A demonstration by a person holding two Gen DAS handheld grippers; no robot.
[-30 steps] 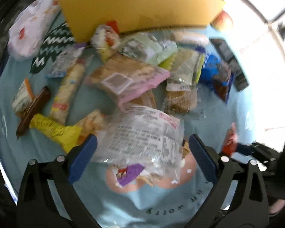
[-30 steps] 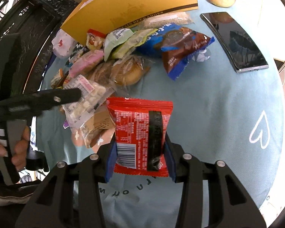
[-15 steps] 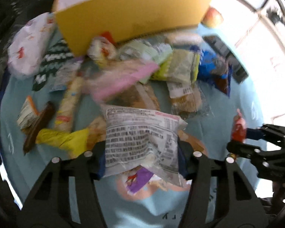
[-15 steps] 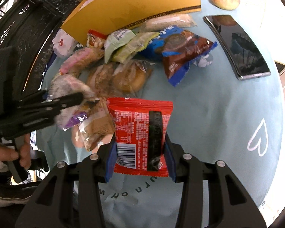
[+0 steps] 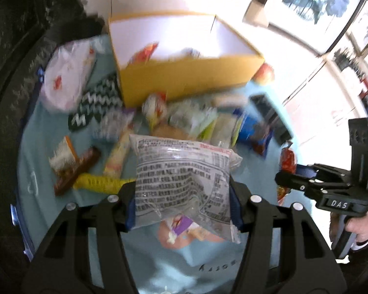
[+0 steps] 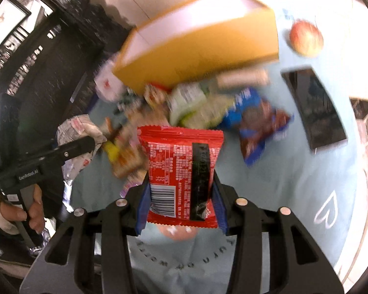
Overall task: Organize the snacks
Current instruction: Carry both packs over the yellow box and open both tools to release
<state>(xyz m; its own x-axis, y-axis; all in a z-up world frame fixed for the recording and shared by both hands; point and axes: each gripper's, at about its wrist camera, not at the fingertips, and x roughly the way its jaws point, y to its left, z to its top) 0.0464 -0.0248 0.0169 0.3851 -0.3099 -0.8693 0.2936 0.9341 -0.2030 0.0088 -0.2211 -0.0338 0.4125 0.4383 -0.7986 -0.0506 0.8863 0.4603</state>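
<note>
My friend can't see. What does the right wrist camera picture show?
The right gripper holds a red snack packet above a light blue tablecloth. Behind it are a pile of snacks, an open yellow box, an apple and a phone.

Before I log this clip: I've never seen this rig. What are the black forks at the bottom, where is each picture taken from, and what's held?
No robot: a person holds a hand-held two-finger gripper in each hand, each with a fisheye camera looking along its fingers. In the left wrist view the left gripper is shut on a clear printed snack bag. In the right wrist view the right gripper is shut on a red snack packet. Below lie loose snacks on a light blue tablecloth, with a yellow cardboard box, an apple and a phone.
</note>
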